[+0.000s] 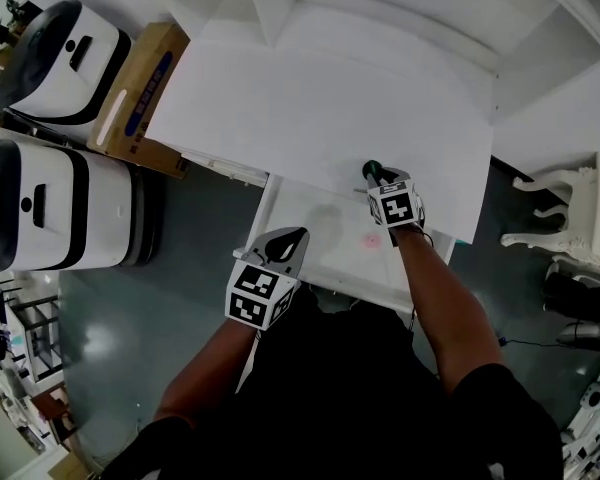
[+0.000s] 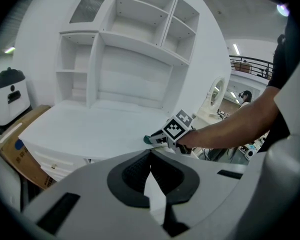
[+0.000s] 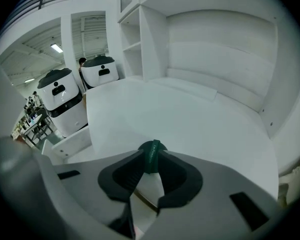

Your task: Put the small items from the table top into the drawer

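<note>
My right gripper (image 1: 372, 174) is shut on a small dark green item (image 1: 370, 168) at the front edge of the white desk top (image 1: 310, 98), just above the open white drawer (image 1: 350, 290). The right gripper view shows the green item (image 3: 152, 156) standing on edge between the pads, with the bare desk top (image 3: 190, 119) beyond. My left gripper (image 1: 285, 240) hovers over the drawer's left side, jaws shut with nothing in them (image 2: 150, 156). From the left gripper view, the right gripper (image 2: 155, 140) and its green item (image 2: 147, 139) show at the desk edge. A small pink thing (image 1: 371, 239) lies in the drawer.
Two white robots (image 1: 50, 58) (image 1: 40, 203) and a cardboard box (image 1: 140, 98) stand left of the desk. A white chair (image 1: 570, 208) is at the right. Hutch shelves (image 2: 135, 44) rise behind the desk top.
</note>
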Demonstrator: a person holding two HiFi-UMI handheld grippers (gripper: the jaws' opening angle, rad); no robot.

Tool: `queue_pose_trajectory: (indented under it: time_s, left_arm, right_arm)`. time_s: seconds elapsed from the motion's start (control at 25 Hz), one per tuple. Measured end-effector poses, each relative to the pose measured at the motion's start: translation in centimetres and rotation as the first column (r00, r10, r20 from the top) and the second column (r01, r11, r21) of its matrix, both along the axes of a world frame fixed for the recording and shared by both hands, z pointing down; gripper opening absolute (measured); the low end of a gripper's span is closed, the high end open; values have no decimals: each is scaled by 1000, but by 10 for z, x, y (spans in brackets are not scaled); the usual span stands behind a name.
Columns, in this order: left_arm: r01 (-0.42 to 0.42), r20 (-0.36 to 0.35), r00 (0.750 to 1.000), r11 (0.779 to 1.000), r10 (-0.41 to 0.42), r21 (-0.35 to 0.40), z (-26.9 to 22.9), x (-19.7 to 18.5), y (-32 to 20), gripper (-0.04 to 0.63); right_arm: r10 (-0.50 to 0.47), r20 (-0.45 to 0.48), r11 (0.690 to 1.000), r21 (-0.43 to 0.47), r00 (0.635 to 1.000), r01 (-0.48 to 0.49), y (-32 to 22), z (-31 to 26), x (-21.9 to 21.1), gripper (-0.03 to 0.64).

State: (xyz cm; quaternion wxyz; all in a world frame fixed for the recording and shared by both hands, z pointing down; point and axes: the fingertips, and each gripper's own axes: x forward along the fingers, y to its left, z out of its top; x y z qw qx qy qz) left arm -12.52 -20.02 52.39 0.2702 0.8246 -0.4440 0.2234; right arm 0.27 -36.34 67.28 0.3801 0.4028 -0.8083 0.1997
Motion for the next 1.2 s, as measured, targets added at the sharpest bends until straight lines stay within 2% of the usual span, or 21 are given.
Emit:
queue_pose_trajectory:
  time_s: [0.44, 0.6, 0.68, 1.2]
  left_arm:
    - [6, -9, 1000, 1000, -6, -11, 2, -1, -4, 3]
    - [2, -11, 1000, 1000, -2, -8, 0, 1, -4, 3]
    - [0, -11, 1000, 1000, 0, -6, 0, 1, -4, 3]
    - [-2, -14, 1000, 1000, 2, 1, -1, 3, 3, 3]
  right_arm:
    - [10, 29, 998, -57, 1000, -8, 0, 8, -1, 84]
    - [4, 43, 998, -68, 999, -1, 1, 6, -1, 60]
    - [-7, 38, 998, -62, 999, 10, 2, 4, -3, 35]
    - [-10, 50, 1000, -9, 999, 10, 4, -15, -5, 28]
